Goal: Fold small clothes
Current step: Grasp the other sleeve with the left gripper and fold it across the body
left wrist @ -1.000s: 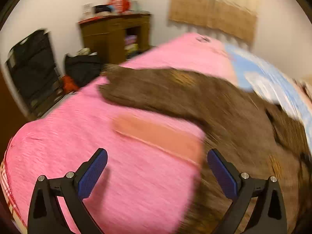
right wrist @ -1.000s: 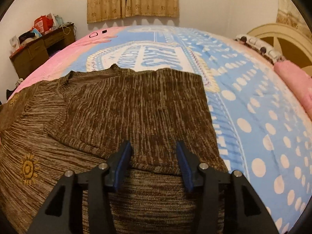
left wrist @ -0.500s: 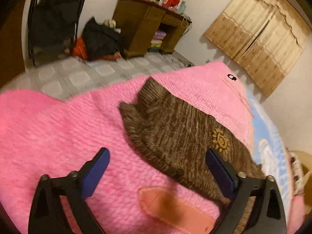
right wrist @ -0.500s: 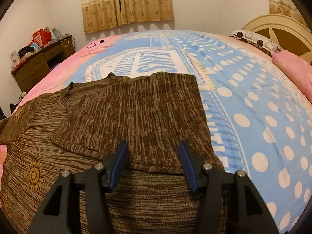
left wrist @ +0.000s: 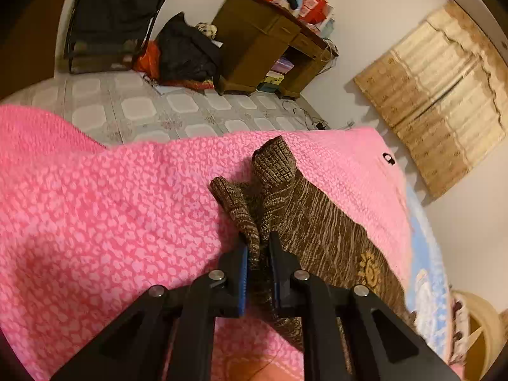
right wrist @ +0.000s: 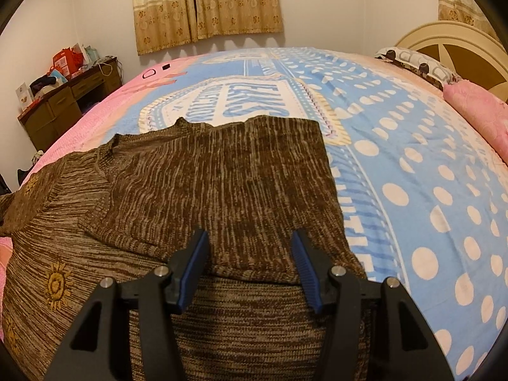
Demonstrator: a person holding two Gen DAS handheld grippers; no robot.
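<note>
Bedroom surroundings framed both views: we noted a wooden desk point(left wrist: 270, 44) in the upper centre of the left wrist view, its top crowded with red boxes point(left wrist: 312, 4), and a dark bag point(left wrist: 187, 50) slumped on the tiled floor point(left wrist: 136, 108) just to its left. Patterned curtains point(right wrist: 206, 3) hung at the top of the right wrist view, and a pink pillow point(right wrist: 479, 111) lay at the right edge against a cream headboard point(right wrist: 460, 44).

We found the brown sweater point(right wrist: 222, 190) spread on the bed cover point(right wrist: 412, 158), filling the lower left and centre of the right wrist view, one side folded over the body. Its sleeve point(left wrist: 285, 197) ran across the pink part of the cover at the centre of the left wrist view.

We recorded the left gripper point(left wrist: 256, 247) clamped on the sleeve near the cuff, knit bunched between the pads. We recorded the right gripper point(right wrist: 250, 250) with jaws spread apart over the folded edge, nothing between them. We could not tell whether its fingers touched the knit.
</note>
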